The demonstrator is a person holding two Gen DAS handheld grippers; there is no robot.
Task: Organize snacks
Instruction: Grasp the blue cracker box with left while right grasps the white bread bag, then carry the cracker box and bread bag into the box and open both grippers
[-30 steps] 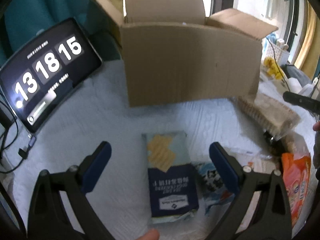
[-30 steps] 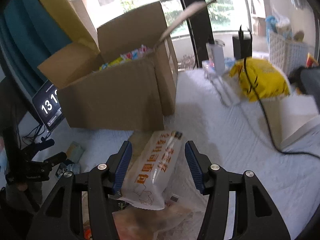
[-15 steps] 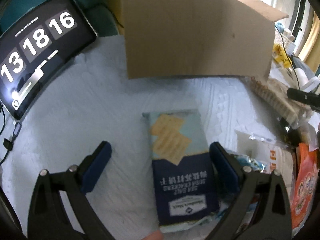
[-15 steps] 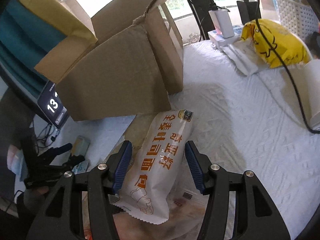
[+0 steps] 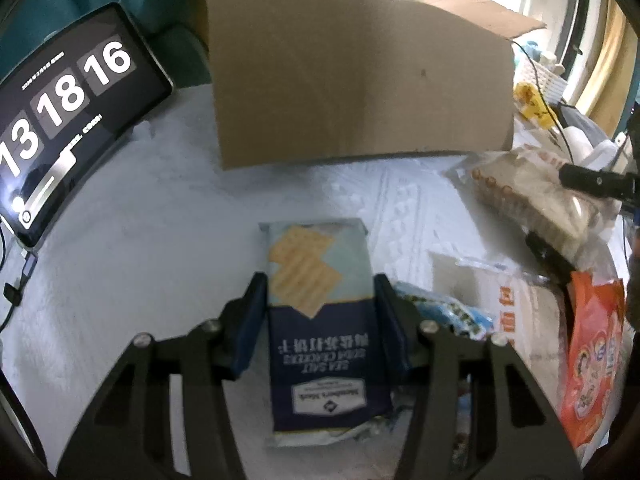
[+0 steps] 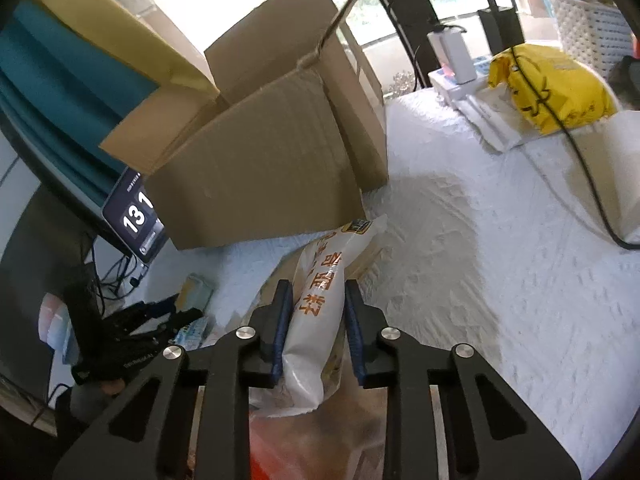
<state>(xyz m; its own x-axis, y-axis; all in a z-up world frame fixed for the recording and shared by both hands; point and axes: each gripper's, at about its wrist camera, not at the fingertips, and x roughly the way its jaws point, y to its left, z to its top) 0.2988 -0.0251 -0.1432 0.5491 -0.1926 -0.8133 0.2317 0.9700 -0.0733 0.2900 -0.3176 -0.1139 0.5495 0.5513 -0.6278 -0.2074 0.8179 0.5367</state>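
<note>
A blue and pale cracker pack [image 5: 320,320] lies flat on the white table cloth. My left gripper [image 5: 320,300] is shut on the cracker pack, one pad on each long side. My right gripper [image 6: 318,312] is shut on a white bread bag [image 6: 320,308] with orange writing, squeezing it narrow. An open cardboard box [image 5: 360,84] stands behind the cracker pack; it also shows in the right wrist view [image 6: 260,160], just beyond the bread bag. The left gripper shows small at the left of the right wrist view [image 6: 160,316].
A tablet clock [image 5: 60,112] leans at the left. A clear bag of biscuits [image 5: 532,196], a white packet [image 5: 500,296] and an orange snack bag [image 5: 596,352] lie to the right. A yellow bag [image 6: 548,84], a cable [image 6: 568,136] and chargers sit at the far right.
Both grippers have closed: the left onto the cracker pack after moving forward over it, the right onto the bread bag, which is now pinched narrow.
</note>
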